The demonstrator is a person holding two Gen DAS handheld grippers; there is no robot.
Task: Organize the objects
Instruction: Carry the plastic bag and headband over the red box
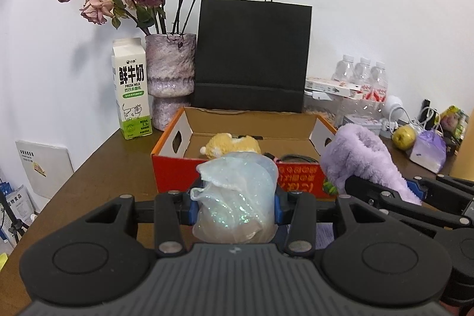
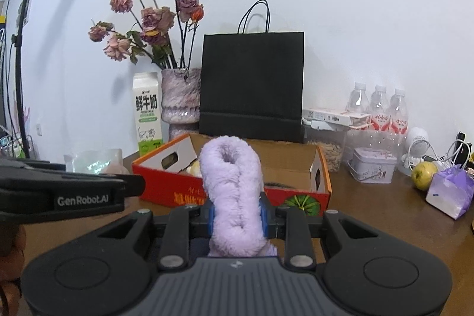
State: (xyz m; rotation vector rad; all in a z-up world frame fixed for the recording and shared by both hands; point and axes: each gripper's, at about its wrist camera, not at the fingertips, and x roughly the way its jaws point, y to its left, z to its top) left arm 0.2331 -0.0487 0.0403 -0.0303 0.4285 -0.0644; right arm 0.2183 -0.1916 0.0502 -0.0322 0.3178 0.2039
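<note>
My left gripper (image 1: 234, 205) is shut on a translucent glittery pouch (image 1: 237, 191), held just in front of the open red cardboard box (image 1: 174, 168). A yellow plush toy (image 1: 231, 145) lies inside the box. My right gripper (image 2: 235, 216) is shut on a fluffy purple plush item (image 2: 234, 188), held upright before the box (image 2: 166, 185). The purple plush also shows in the left wrist view (image 1: 364, 159), at the box's right end. The left gripper shows at the left of the right wrist view (image 2: 89, 191), with the pouch (image 2: 94, 160) behind it.
Behind the box stand a black paper bag (image 1: 251, 58), a vase of dried roses (image 1: 170, 73) and a milk carton (image 1: 131, 88). To the right are water bottles (image 2: 379, 108), a tin (image 2: 373, 165), a green apple (image 2: 423, 171) and a purple packet (image 2: 450, 191).
</note>
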